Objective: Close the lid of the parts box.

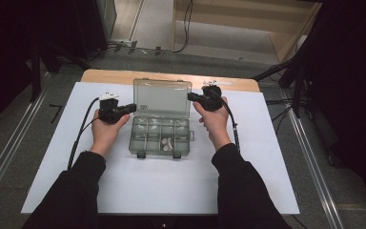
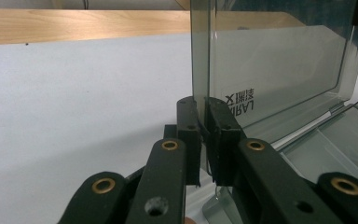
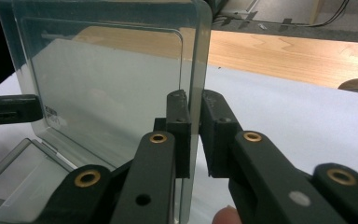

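On the white sheet (image 1: pixel 52 157) that covers the table stands a clear plastic compartment box (image 1: pixel 159 137), a little to the 12 o'clock side of the sheet's middle. Its lid (image 1: pixel 162 98) is open and stands upright at the 12 o'clock side of the box.

At 9 o'clock from the lid is the left gripper (image 1: pixel 132 107). In the left gripper view its jaws are nearly together and they pinch the left edge of the lid between the pads.

The box has small compartments, and two white small parts (image 1: pixel 167 144) lie in one of them, near the 6 o'clock wall.

At 3 o'clock from the lid is the right gripper (image 1: pixel 190 97). In the right gripper view its jaws stand narrow, one on each side of the lid's right edge, and a small gap shows beside the plastic, so I cannot tell if the pads press on it.
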`<action>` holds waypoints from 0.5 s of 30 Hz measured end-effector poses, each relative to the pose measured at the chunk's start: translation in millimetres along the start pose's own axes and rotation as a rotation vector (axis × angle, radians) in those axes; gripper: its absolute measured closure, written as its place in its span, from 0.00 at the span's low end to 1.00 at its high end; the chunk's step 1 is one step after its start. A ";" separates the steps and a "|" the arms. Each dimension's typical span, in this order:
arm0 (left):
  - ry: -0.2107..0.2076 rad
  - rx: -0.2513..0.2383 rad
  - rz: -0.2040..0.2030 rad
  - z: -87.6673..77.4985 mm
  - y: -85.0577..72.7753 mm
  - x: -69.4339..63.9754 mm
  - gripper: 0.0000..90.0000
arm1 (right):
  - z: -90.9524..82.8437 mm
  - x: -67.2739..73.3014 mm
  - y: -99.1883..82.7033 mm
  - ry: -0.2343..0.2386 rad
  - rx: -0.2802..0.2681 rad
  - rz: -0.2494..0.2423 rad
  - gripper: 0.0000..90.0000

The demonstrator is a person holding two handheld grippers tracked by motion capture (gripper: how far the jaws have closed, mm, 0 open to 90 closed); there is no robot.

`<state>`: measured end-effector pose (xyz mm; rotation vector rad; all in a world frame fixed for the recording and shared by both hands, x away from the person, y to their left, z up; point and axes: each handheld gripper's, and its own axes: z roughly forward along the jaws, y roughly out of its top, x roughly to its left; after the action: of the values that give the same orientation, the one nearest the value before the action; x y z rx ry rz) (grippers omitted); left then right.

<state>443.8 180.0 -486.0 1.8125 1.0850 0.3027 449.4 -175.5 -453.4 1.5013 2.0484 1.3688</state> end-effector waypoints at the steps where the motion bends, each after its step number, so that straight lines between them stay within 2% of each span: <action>1: -0.003 -0.002 -0.004 0.2 0.0 0.1 0.94 | -0.6 0.1 -0.7 0.003 -0.005 0.001 0.90; 4: -0.013 0.001 -0.022 -0.3 0.3 1.0 0.93 | -2.5 1.7 -2.5 0.000 -0.019 -0.020 0.90; 6: -0.039 0.005 -0.051 -2.2 1.1 3.6 0.92 | -3.8 3.5 -3.4 -0.003 -0.027 -0.035 0.90; 10: -0.070 -0.014 -0.088 -9.8 5.8 8.5 0.82 | -6.0 5.1 -5.8 -0.005 -0.044 -0.058 0.91; 14: -0.101 -0.043 -0.112 -19.2 13.1 15.0 0.83 | -8.1 6.8 -9.7 -0.005 -0.071 -0.072 0.91; 15: -0.107 -0.053 -0.121 -21.4 14.9 16.5 0.86 | -8.6 7.5 -10.5 -0.009 -0.076 -0.075 0.91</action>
<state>448.2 203.9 -467.0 1.6888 1.0955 0.1587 434.0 -174.0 -455.0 1.3825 2.0025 1.3922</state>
